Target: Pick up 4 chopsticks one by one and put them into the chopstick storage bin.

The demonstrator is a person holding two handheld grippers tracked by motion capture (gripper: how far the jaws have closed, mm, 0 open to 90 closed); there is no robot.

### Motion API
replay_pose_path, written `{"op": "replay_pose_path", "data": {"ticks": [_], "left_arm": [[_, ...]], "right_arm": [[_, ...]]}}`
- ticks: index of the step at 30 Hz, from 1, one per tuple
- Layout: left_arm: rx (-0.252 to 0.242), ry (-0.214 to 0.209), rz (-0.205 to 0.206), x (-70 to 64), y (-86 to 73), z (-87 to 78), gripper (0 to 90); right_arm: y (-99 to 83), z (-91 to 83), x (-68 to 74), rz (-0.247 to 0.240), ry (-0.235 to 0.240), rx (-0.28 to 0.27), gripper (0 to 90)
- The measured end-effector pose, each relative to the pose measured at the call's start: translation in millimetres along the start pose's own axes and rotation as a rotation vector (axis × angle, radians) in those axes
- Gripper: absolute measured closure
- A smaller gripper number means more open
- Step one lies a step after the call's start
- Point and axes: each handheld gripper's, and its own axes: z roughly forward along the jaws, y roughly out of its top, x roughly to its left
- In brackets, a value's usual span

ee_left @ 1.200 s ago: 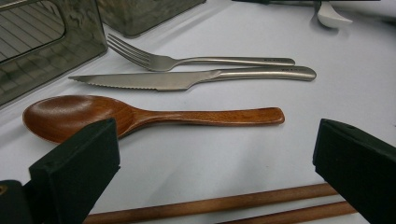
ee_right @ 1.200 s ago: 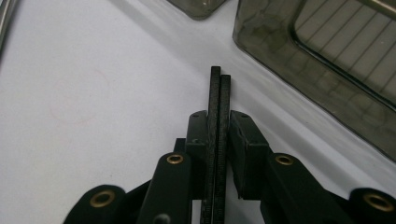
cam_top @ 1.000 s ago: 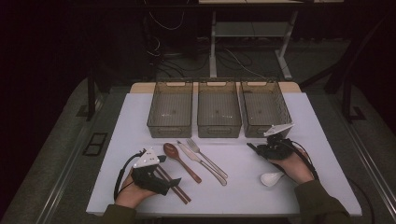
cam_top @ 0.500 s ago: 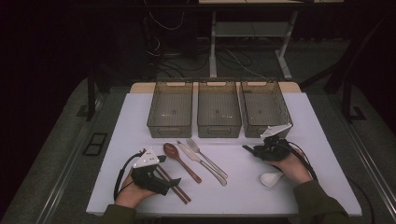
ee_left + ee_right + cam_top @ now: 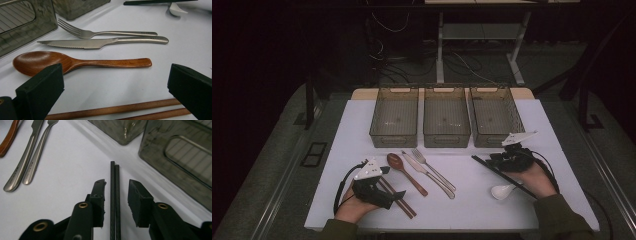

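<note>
I straddle the black chopsticks [image 5: 114, 195] with my right gripper [image 5: 117, 186], jaws parted, ready to pinch; my left gripper [image 5: 112, 82] waits wide open above the wooden chopsticks [image 5: 120, 110].

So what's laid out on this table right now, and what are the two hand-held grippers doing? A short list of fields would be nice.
Surface: white table
Containers: three smoky clear plastic bins in a row at the far side
Cutlery in the middle: brown wooden spoon, serrated steel knife, steel fork
Left gripper: open, over the brown wooden chopsticks
Right gripper: open, jaws either side of the black chopsticks, not closed on them
Near right hand: white ceramic soup spoon
</note>
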Motion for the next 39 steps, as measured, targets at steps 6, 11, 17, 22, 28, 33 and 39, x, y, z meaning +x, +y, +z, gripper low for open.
{"op": "replay_pose_path", "data": {"ticks": [6, 11, 17, 22, 28, 33, 39], "left_arm": [[-0.005, 0.001, -0.005, 0.3, -0.1, -0.4, 0.0], [-0.006, -0.003, -0.009, 0.6, -0.4, -0.4, 0.0], [-0.007, -0.008, -0.015, 1.1, -0.7, 0.0, 0.0], [-0.004, -0.009, -0.015, 0.6, -0.7, 0.8, 0.0], [-0.005, -0.01, -0.016, 1.1, -1.1, 0.4, 0.0], [-0.004, -0.011, -0.015, 1.2, -1.2, 0.6, 0.0], [-0.001, -0.013, -0.014, 0.7, -1.2, 0.9, 0.0]], "right_arm": [[-10.3, -17.5, 0.6, -0.002, -0.008, 0.001, 70.4], [-17.8, -29.9, -0.4, -0.002, 0.0, -0.003, 73.5], [-37.0, -43.7, -1.5, 0.004, -0.001, 0.018, 77.3], [-45.3, -46.6, -1.2, 0.02, 0.008, 0.029, 77.9], [-47.6, -43.1, -2.8, 0.013, 0.006, 0.05, 78.8], [-48.8, -42.1, -4.4, 0.012, 0.004, 0.062, 79.7], [-49.9, -40.3, -5.0, 0.009, 0.008, 0.075, 80.7]]}}
